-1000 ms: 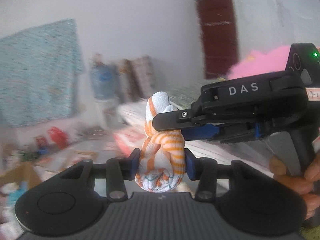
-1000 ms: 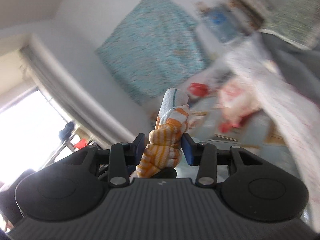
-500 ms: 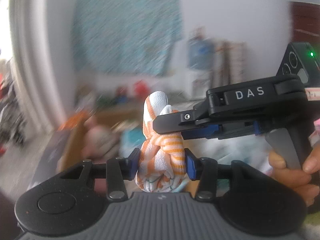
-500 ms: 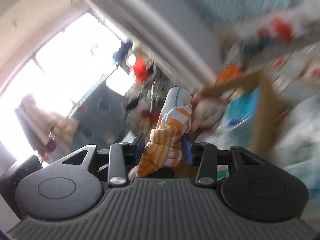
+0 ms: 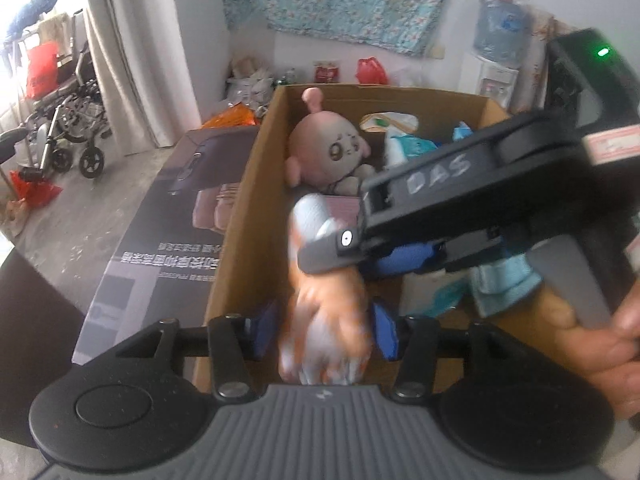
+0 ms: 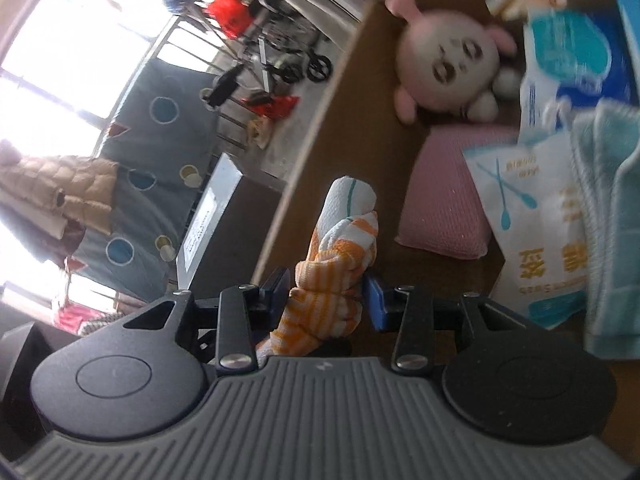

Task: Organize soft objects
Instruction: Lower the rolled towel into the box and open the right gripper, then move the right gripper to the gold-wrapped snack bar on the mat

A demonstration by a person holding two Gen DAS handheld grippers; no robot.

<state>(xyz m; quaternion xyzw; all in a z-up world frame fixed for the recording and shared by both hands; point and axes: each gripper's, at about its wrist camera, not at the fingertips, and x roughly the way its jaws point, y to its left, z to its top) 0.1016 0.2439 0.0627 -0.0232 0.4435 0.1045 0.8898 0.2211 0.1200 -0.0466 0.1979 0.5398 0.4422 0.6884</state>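
Cardboard box (image 5: 244,216): open-topped, its tall left wall running near to far; a dark printed carton (image 5: 168,216) lies flat just outside that wall, bare floor beyond it.
Free room in box: bare brown bottom at the near left, beside the left wall; the far and right parts are filled.
Box contents: pink plush doll (image 6: 448,68) at the far end, pink pad (image 6: 452,196) nearer, white and blue cotton-swab bag (image 6: 532,216) and light-blue towel (image 6: 608,232) to the right.
Rolled cloth (image 6: 340,260): orange-and-white striped bundle with a thin teal line near its white tip, held upright over the near left of the box; blurred in the left wrist view.
Right gripper (image 6: 326,292): partly closed, blue pads pressing the cloth's sides.
Left gripper (image 5: 322,330): its jaws have just been opening; the cloth sits between the blue pads, with a gap showing at each side.
Writing: "DAS" on the right gripper's body; "Swabs" on the bag; carton print too small to read.
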